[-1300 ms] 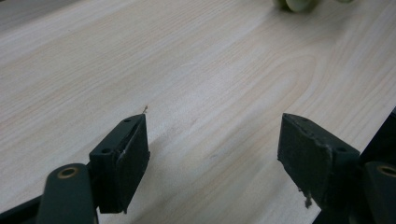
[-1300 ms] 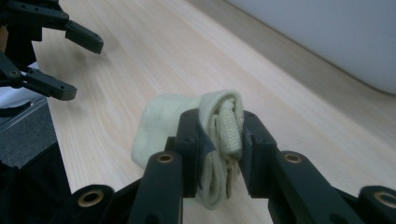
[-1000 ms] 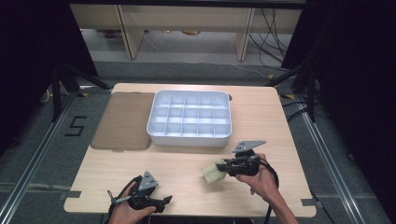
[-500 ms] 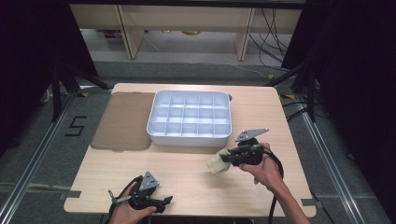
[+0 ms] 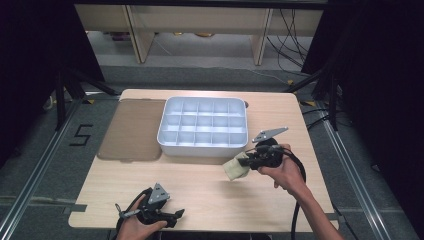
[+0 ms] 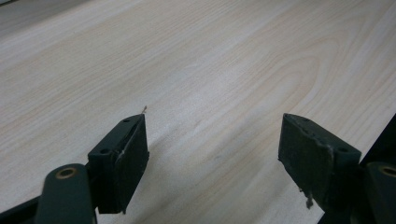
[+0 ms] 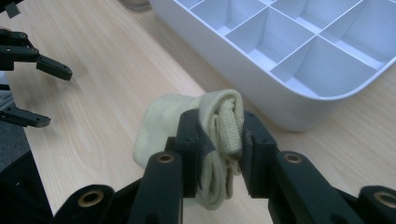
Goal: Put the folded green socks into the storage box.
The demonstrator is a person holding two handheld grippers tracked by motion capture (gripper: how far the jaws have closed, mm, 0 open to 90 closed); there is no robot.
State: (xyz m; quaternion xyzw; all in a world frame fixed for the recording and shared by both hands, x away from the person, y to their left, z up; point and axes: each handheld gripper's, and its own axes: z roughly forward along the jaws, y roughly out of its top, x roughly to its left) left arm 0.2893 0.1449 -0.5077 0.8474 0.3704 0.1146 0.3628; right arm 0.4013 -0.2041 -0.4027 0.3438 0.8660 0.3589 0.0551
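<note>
Two grippers are in my hands at the pale wooden table (image 5: 200, 185); my right gripper (image 7: 219, 154) has its black jaws pressed together on a rolled, pale yellow cloth sock (image 7: 187, 126), whose ribbed cuff stands up between the pads while the soft rest of it bulges out to the left in the right gripper view; in the high view the sock (image 5: 235, 169) hangs off the table in the right gripper (image 5: 248, 160), just in front of the near wall of the white plastic tray with its grid of square compartments (image 5: 200, 149), close to that wall's right end; I cannot tell whether the cloth brushes the wall.

My left gripper (image 6: 212, 149) rests low at the near edge of the table, well apart from the tray and the sock; its jaws stand wide, with bare wood grain between them; in the high view the left gripper (image 5: 172, 216) points rightwards along the table's front edge, with its grey three-cornered plate on top.

A flat, translucent brown plastic lid (image 5: 132, 130) lies on the table just left of the tray, its right edge right by the tray's left wall.
</note>
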